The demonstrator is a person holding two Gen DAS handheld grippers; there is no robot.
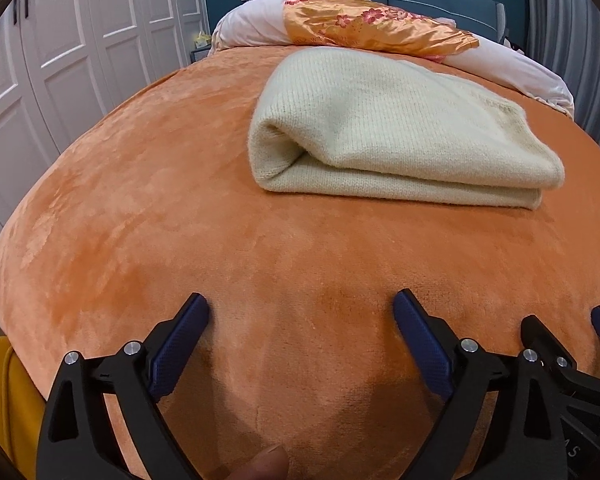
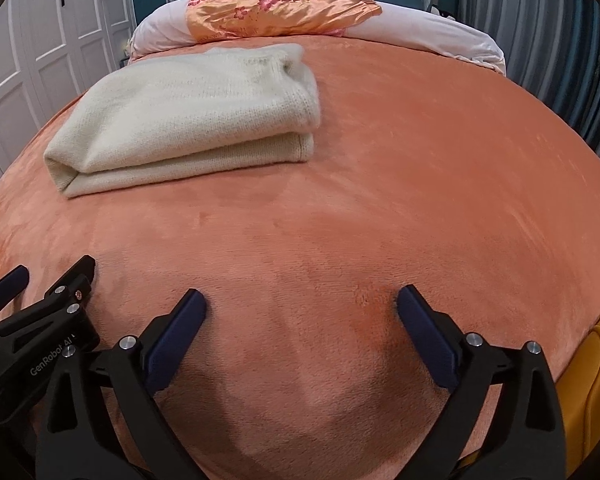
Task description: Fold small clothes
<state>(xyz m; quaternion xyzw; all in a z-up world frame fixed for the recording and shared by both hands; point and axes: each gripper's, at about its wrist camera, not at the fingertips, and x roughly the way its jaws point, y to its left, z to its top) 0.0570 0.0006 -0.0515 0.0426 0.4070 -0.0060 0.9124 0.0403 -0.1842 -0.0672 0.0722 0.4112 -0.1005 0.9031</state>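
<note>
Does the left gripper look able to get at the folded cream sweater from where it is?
Probably yes: the left gripper is open and empty, and only bare orange blanket lies between it and the sweater.

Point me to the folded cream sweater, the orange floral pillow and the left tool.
folded cream sweater (image 1: 400, 128): left wrist view, top layer.
orange floral pillow (image 2: 276, 12): right wrist view, satin cover.
left tool (image 1: 300, 312): left wrist view, midway between fingertips.
</note>
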